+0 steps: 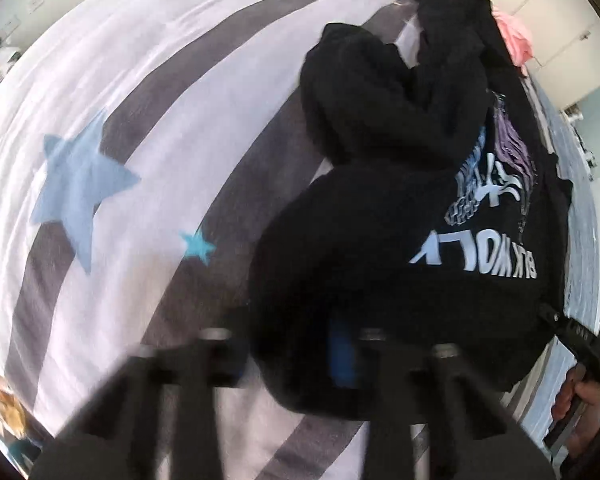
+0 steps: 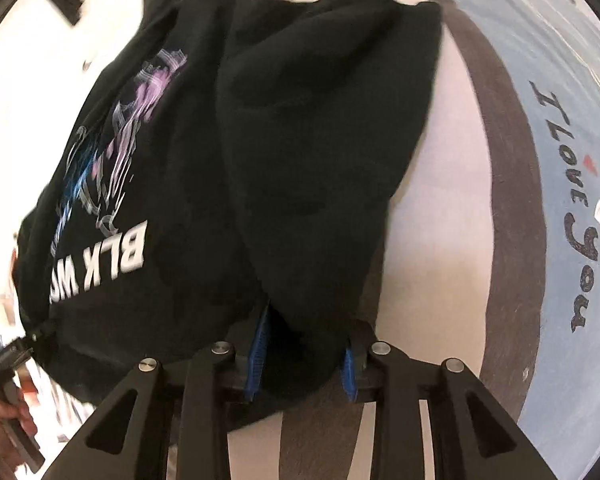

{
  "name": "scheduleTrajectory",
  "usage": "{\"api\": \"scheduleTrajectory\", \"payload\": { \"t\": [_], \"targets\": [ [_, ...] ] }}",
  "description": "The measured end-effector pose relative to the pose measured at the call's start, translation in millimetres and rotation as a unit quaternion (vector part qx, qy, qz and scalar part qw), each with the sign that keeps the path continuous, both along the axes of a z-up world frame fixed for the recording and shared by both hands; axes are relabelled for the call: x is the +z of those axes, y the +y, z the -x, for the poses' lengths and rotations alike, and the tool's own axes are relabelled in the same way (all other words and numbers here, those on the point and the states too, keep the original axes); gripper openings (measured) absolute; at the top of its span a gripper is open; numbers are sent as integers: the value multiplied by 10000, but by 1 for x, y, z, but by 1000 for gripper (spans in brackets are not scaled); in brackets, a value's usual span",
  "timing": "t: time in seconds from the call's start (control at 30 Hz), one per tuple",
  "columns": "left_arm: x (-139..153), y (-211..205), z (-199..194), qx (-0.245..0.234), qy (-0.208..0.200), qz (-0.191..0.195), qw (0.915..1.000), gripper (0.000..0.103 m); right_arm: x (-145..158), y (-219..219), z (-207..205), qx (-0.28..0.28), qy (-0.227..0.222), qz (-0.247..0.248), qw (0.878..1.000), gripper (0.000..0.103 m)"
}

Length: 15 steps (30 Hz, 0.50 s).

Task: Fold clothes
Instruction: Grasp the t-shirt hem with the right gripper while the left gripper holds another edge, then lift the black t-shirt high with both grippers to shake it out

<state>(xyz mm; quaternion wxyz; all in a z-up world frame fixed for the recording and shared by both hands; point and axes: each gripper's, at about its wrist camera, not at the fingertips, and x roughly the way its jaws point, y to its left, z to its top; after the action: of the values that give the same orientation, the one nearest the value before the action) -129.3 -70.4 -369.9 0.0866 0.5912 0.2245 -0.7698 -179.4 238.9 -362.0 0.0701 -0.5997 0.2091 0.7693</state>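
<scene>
Right wrist view: the right tool [image 2: 300, 360] pinches a thick fold of the black hoodie [image 2: 300, 160], which hangs ahead over the striped bed [image 2: 440, 200]. The left tool [image 1: 292, 356], blurred, seems clamped on the other corner of the hoodie [image 1: 380, 260]; the garment's length runs away from both, equally near.

Bed in a pale-walled room

Striped bedsheet [image 1: 148, 92] with blue stars [image 1: 80, 188]; white cupboard doors [image 1: 556, 28] behind.
</scene>
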Motion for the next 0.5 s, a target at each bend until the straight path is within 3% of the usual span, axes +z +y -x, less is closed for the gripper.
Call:
{"api": "scheduleTrajectory", "payload": {
  "t": [0.1, 0.2, 0.23, 0.37, 0.5],
  "targets": [
    [16, 5, 4, -219, 150, -134, 9996, 7, 3, 15, 2, -280, 83, 460, 9985, 3],
    [61, 1, 11, -197, 569, -281, 9978, 7, 26, 17, 6, -181, 253, 702, 9970, 3],
    [80, -1, 16, -209, 736, -305, 9966, 7, 46, 19, 5, -108, 385, 694, 9968, 3],
    [198, -13, 49, -440, 1701, -374, 9837, 7, 152, 24, 4, 15, 1071, 671, 9920, 3],
    [339, -17, 84, -696, 2701, -424, 9594, 7, 306, 30, 10, -13, 2021, 442, 9784, 3]
  ]
}}
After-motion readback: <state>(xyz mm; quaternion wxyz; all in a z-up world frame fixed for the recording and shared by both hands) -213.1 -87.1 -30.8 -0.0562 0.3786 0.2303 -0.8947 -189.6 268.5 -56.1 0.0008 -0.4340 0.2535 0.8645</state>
